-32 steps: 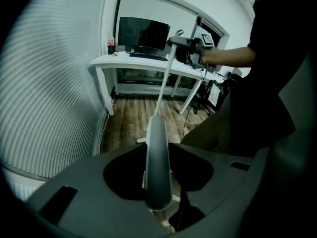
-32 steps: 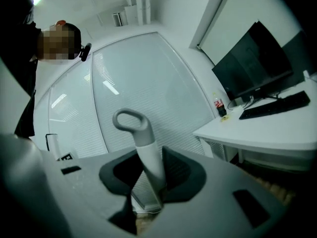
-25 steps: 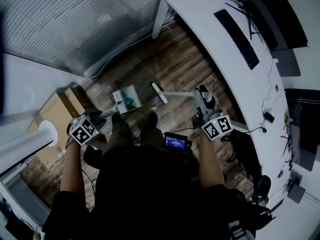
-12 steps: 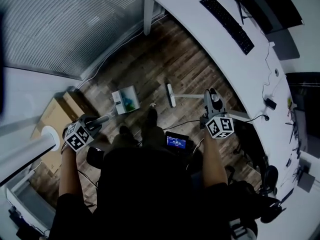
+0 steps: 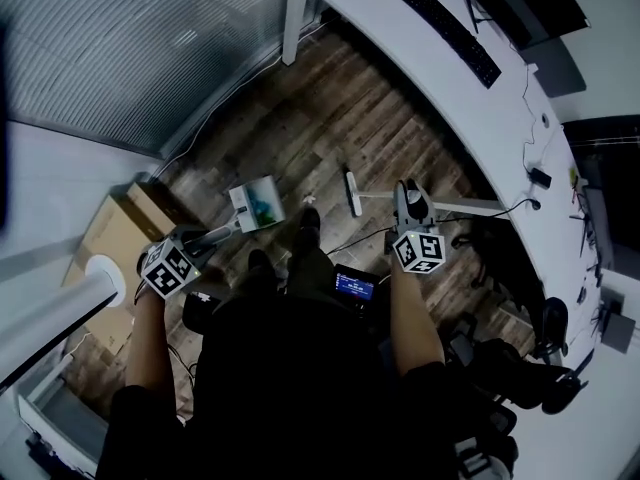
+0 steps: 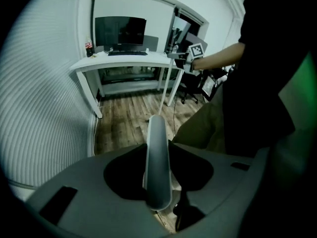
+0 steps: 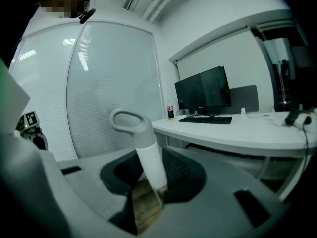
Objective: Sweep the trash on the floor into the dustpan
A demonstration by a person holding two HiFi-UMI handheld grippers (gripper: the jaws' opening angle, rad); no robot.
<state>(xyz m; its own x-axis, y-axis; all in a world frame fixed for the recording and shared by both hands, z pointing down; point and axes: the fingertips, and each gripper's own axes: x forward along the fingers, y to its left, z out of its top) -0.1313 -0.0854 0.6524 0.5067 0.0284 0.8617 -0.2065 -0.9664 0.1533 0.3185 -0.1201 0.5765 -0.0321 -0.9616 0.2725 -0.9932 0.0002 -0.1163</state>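
Broom head (image 5: 352, 192) swung out from the dustpan (image 5: 256, 203), white trash scrap (image 5: 311, 199) on the floor (image 5: 330, 118) between them.
Left claw (image 5: 197, 241) clamped on the dustpan handle (image 6: 157, 162), right claw (image 5: 409, 200) gripping the broom handle (image 7: 148, 162).

Tools half seen
Left gripper view: the dustpan handle (image 6: 156, 138) sinks behind the left gripper (image 6: 158, 185), its pan hidden. Right gripper view: the broom handle (image 7: 142, 135) vanishes likewise behind the right gripper (image 7: 153, 182). Head view: floor speck (image 5: 312, 200) too small to tell; desk (image 5: 445, 83) cut off at top.
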